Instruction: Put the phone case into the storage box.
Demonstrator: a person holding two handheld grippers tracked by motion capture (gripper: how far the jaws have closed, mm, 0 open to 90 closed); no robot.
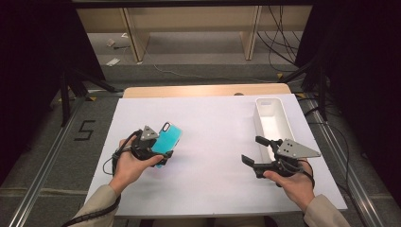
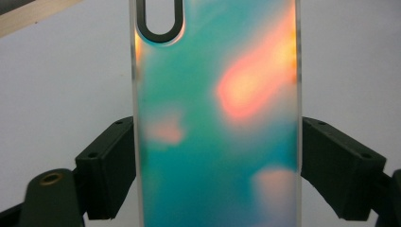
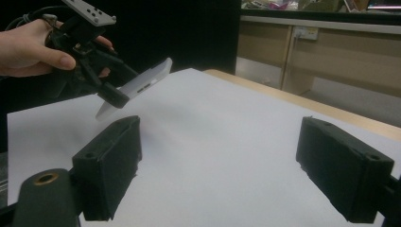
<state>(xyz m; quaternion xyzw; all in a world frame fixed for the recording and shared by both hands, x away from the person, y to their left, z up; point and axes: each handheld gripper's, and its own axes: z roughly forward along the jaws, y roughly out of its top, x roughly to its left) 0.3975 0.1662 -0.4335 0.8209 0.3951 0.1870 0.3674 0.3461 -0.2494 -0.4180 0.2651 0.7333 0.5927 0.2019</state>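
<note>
Gripping a teal phone case (image 1: 167, 140) by its long edges, the left hand-held gripper (image 1: 152, 145) held it raised off the counter (image 1: 208, 142), probably to carry it; the right hand-held gripper (image 1: 257, 153) waited, jaws apart.

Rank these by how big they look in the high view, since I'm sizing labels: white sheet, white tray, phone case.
1. White sheet, largest by far.
2. White tray.
3. Phone case, clamped in the left hand-held gripper; it is held tilted and partly covered, so its gap to the tray is unsure.
</note>
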